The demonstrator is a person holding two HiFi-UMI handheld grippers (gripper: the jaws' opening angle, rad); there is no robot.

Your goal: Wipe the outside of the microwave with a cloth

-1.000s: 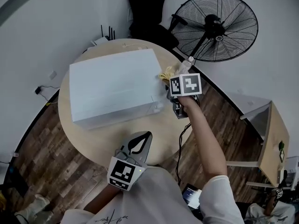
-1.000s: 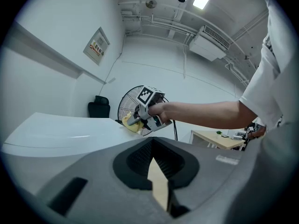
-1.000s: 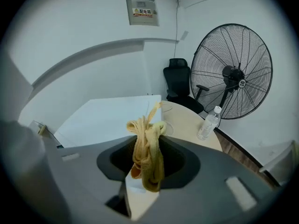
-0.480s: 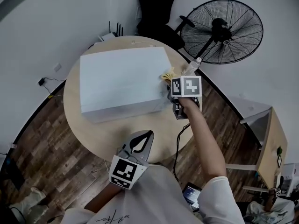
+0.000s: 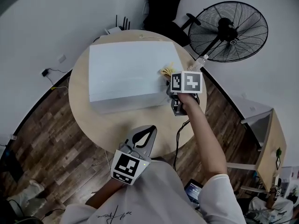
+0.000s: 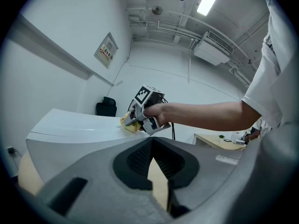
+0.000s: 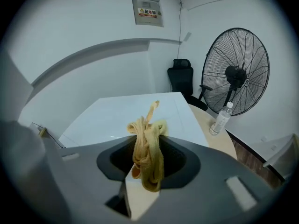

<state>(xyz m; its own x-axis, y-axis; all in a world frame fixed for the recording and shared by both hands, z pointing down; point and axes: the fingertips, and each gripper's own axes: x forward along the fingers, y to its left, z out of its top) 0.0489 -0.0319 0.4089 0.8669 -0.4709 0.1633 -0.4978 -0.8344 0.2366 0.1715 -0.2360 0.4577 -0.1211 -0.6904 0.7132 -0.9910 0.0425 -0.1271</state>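
The white microwave (image 5: 126, 71) stands on a round wooden table (image 5: 93, 125). My right gripper (image 5: 169, 78) is shut on a bunched yellow cloth (image 5: 166, 71), which it holds against the top right edge of the microwave. In the right gripper view the cloth (image 7: 147, 157) hangs between the jaws, with the microwave top (image 7: 140, 111) just beyond. My left gripper (image 5: 142, 135) hovers low near the table's front edge, well apart from the microwave, shut with nothing in it. The left gripper view shows the right gripper (image 6: 133, 120) and the cloth (image 6: 128, 123) at the microwave (image 6: 79, 125).
A clear plastic bottle (image 5: 198, 62) stands on the table right of the microwave. A large black floor fan (image 5: 229, 31) and a black chair (image 5: 163, 3) are behind the table. A black cable (image 5: 180, 139) hangs off the table's right side. A small wooden table (image 5: 271, 143) is at the right.
The head view has shifted, so the microwave sits further right and higher in frame. The right gripper keeps the cloth at the microwave's right top edge. The left gripper has hardly moved.
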